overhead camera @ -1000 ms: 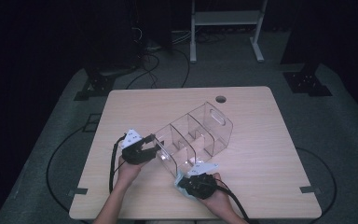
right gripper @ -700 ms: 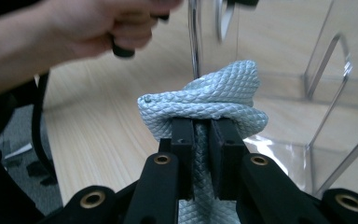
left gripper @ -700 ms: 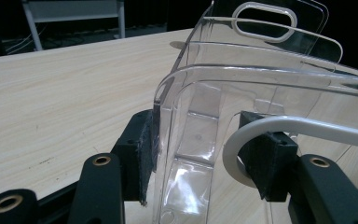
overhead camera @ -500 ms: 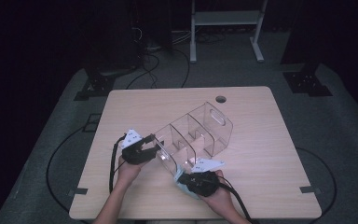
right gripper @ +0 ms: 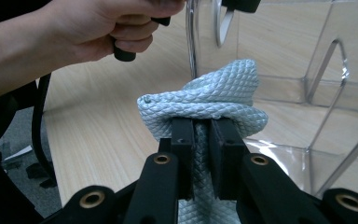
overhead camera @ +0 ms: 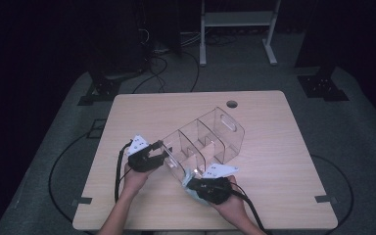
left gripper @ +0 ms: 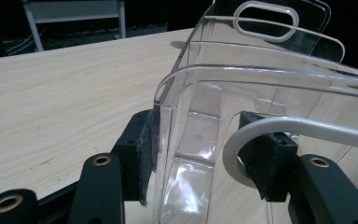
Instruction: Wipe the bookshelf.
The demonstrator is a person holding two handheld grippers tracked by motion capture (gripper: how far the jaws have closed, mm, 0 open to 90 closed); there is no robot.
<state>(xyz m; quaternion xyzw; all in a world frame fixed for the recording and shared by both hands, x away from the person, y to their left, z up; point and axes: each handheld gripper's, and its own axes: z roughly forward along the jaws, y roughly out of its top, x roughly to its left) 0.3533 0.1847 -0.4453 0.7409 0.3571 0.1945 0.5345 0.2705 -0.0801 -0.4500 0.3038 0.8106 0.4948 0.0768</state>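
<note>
My left gripper pinching the clear box wall, my right gripper squeezing a pale blue cloth — cloth right beside the box, on the wooden table.

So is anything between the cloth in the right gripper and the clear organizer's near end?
Nothing visible. The folded cloth, pinched in the right gripper, sits right at the clear organizer, whose near wall the left gripper holds; that end compartment looks empty.

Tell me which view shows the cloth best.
The right gripper view: the cloth, pale blue and quilted, sits bunched close up, pinched in the right gripper. In the high view it is a small pale patch beside the clear organizer.
</note>
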